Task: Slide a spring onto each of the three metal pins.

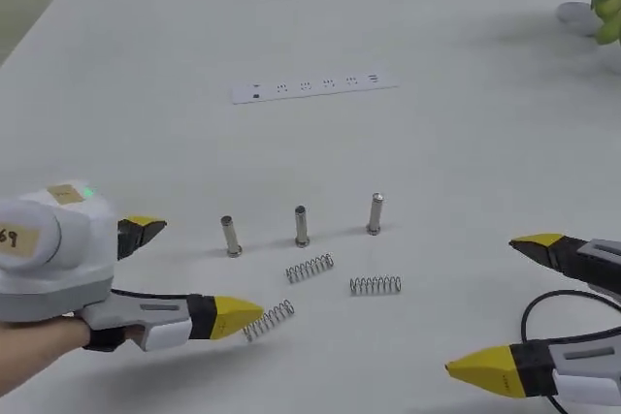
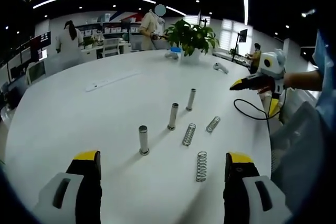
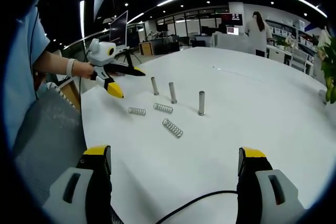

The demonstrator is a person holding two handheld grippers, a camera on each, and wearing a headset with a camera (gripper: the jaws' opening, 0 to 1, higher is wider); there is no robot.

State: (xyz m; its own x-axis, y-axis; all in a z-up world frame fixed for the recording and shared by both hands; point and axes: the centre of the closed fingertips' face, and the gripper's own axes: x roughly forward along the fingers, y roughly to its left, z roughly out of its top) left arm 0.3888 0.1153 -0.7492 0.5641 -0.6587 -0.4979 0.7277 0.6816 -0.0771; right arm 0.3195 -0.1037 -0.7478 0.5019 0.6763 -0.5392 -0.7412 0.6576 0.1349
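The left tongs (image 1: pixel 191 273) are spread wide and hold nothing. The right tongs (image 1: pixel 505 303) are spread as well and also empty. Three pins stand upright in a row on the white surface (image 1: pixel 437 143): the left pin (image 1: pixel 231 236), the middle pin (image 1: pixel 301 226) and the right pin (image 1: pixel 375 212), all bare. The three springs lie flat in front of them.

The nearest spring (image 1: pixel 269 320) lies just beside the lower tip of the left tongs, perhaps touching it; I cannot tell for sure. In the left gripper view it lies between the two jaws, closer to the right one. Its long axis runs forward, along the direction of the tongs, so I judge the jaws would close across its width. The middle spring (image 1: pixel 310 268) and the far spring (image 1: pixel 375 284) lie nearer to the pins.

The left tongs are clearly nearer to the work, and the left pin is the closest one to that spring. Around the pins the surface gives much open room. The power strip (image 1: pixel 312 85) is well apart behind, and a black cable (image 1: pixel 548 305) lies by the right tongs.
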